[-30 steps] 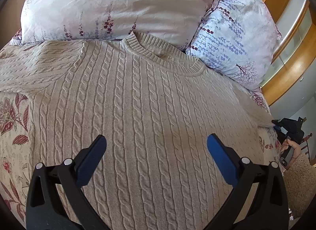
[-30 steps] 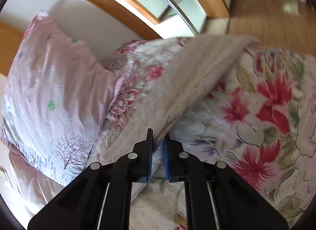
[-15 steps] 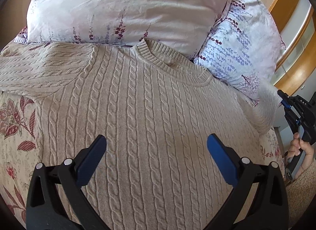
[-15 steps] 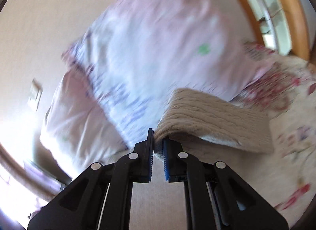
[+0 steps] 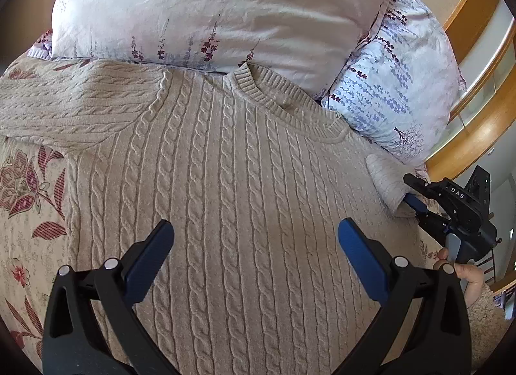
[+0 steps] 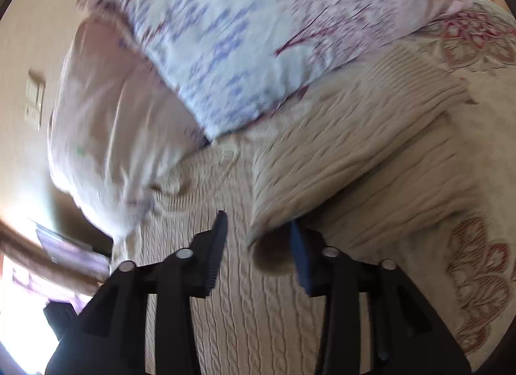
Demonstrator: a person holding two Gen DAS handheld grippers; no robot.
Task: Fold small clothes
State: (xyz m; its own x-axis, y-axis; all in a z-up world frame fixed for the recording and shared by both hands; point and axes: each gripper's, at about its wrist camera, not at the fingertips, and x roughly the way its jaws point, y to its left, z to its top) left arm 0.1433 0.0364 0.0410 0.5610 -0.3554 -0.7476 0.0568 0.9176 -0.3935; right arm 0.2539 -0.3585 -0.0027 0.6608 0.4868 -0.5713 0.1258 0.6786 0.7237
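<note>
1. Sweater, beige cable knit: lies flat, front up, on the flowered bedspread, its collar against the pillows.
2. Pillows: a pale pink one sits behind the collar; a white one with blue sprigs leans beside it toward the wooden bed frame.
3. One sleeve stretches out sideways across the bedspread.
4. Other sleeve: folded in over the body of the sweater, its open cuff lying between the right gripper's fingers.
5. Right gripper: jaws have just been opening; the fingers stand apart, the blue one just beside the cuff. This view is blurred, so I cannot tell whether it touches the knit.
6. Left gripper: fingers spread wide over the lower chest of the sweater, pinching nothing.
7. A hand holds the right gripper's handle at the bed's edge.
</note>
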